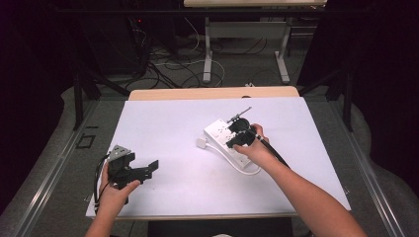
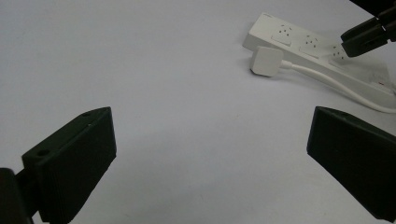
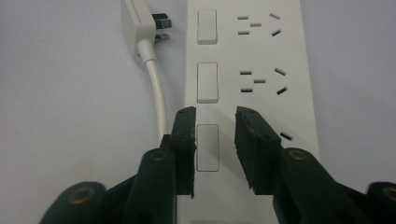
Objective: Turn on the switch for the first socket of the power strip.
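Lying right of the worktop's centre, the white power strip [image 3: 252, 70] has the right gripper [image 3: 215, 140] poised over its third rocker switch [image 3: 208, 147], jaws narrowly apart. Its unplugged plug [image 3: 137, 23] rests alongside. Pressing that switch seemingly comes next. The left gripper [image 1: 131, 170] waits near the front-left corner, jaws wide apart.

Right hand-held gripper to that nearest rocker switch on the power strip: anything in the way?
Nothing visible. The right hand-held gripper is open over the power strip, jaws either side of the nearest rocker switch. The white cable and plug lie beside the strip, off that path.
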The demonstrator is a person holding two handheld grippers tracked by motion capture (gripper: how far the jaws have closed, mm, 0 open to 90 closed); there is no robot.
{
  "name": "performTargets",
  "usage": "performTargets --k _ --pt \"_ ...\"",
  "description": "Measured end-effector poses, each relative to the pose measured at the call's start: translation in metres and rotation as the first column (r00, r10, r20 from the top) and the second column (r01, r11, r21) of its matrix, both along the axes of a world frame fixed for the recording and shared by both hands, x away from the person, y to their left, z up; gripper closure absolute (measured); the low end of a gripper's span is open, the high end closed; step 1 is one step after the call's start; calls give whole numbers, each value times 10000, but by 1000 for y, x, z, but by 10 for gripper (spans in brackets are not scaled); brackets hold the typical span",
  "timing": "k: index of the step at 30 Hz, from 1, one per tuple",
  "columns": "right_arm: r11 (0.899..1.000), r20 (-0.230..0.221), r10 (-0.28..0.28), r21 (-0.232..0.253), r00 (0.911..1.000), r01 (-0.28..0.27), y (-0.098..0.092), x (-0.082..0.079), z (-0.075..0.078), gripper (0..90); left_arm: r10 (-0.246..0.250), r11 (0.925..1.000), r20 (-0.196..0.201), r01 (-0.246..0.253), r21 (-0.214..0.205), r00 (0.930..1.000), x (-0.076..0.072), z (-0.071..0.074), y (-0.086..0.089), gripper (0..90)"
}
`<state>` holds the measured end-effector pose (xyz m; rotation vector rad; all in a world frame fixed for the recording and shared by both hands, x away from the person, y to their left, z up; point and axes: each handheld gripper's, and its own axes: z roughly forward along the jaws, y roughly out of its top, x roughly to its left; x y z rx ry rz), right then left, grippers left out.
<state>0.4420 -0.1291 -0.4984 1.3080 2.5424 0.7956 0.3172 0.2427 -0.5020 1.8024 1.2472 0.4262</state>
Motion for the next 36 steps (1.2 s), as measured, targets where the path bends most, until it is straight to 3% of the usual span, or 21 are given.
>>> performTargets --k 7,8,14,15,17,18,19,21,23,24,28,29,36 --pt "9995 397 13 299 9992 -25 2 1 -2 427 -18 10000 -3 18 -12 10000 0 0 0 13" --pt "10000 365 -15 88 9993 12 2 1 -1 386 -17 10000 3 17 -10 10000 0 0 0 13" --pt "9996 529 -234 -131 9983 241 2 4 -4 173 57 10000 85 -56 -16 9999 0 -1 -1 13" --pt "9997 649 -170 -179 9977 182 2 5 -5 156 60 10000 82 -60 -15 9999 0 -1 -1 13" --pt "9996 351 -1 -283 9994 11 0 6 -4 152 36 10000 51 -36 -4 10000 0 -1 -1 13" --pt "9996 870 -119 281 9961 95 1 6 -9 151 28 10000 18 -28 28 10000 0 0 -1 13" --pt "9996 537 -277 -39 9982 279 1 6 -6 150 30 10000 24 -30 12 10000 0 0 -1 13" --pt "9991 562 -336 -251 9979 351 1 6 -7 137 41 10000 30 -41 8 10000 0 -1 -1 13" --pt "9989 859 -273 -368 9959 305 1 6 -9 95 38 10000 31 -38 23 10000 0 0 -1 13" --pt "9982 744 -189 -557 9971 231 1 6 -9 67 44 10000 43 -44 30 10000 0 0 -1 13" --pt "9982 474 -94 -583 9988 121 0 5 -9 57 97 10000 94 -98 16 9999 0 -1 -1 13" --pt "9992 644 -16 -406 9979 42 0 5 -10 55 93 10000 102 -93 19 9999 0 -1 -1 13" --pt "9992 642 -108 -369 9979 132 -1 5 -10 41 92 10000 104 -93 21 9999 0 -1 -1 14"
